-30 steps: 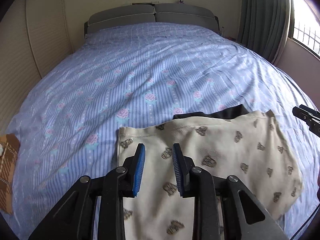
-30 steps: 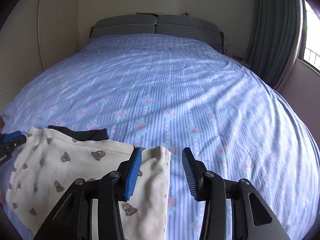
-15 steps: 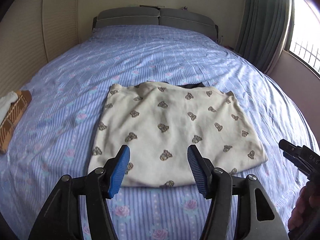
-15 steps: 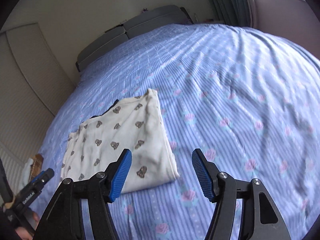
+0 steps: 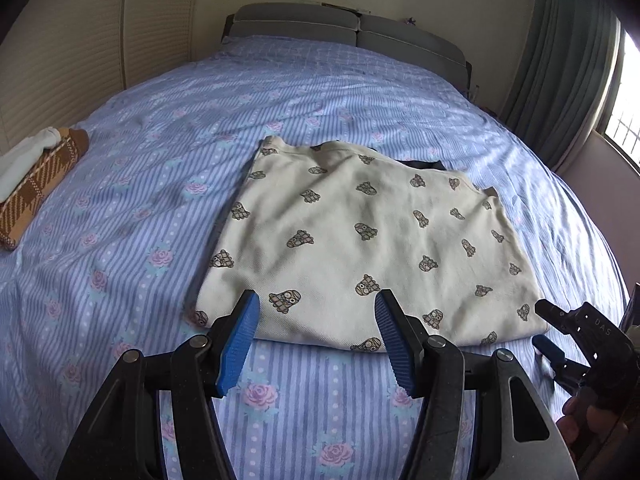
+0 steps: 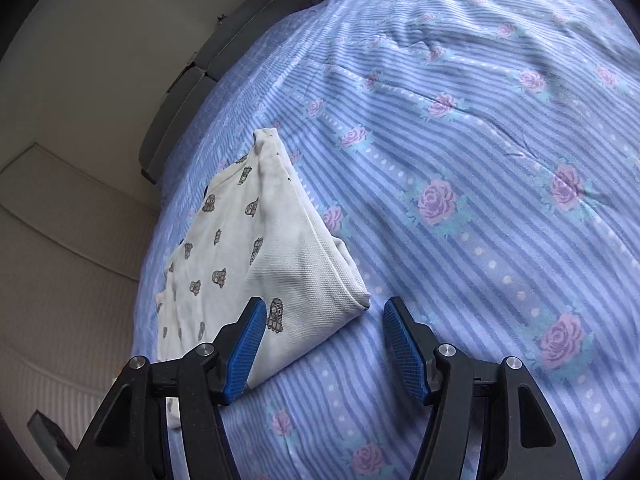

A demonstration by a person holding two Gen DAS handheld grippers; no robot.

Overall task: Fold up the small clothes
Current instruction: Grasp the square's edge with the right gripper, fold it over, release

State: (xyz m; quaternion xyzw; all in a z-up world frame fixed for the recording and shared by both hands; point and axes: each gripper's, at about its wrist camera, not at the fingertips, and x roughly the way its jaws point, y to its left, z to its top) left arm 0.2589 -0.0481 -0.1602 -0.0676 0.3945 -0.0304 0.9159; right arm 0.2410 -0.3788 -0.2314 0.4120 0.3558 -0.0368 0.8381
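Note:
A cream garment (image 5: 360,240) with small brown prints lies folded flat on the blue striped bedspread (image 5: 140,208). A dark strip of cloth (image 5: 424,165) shows at its far edge. My left gripper (image 5: 316,340) is open and empty, hovering over the garment's near folded edge. My right gripper (image 6: 324,348) is open and empty, just in front of the garment's near right corner (image 6: 360,300). The right gripper also shows in the left wrist view (image 5: 560,340) at the garment's right corner.
A folded brown plaid piece (image 5: 36,192) with a white sock (image 5: 24,156) lies at the bed's left side. A grey headboard (image 5: 344,36) stands at the far end. Curtains (image 5: 560,80) and a window are to the right. A wall closet is to the left.
Both grippers opened wider and pulled back from the garment, which now lies folded and released. The right gripper tilted and dropped to the garment's near right corner.

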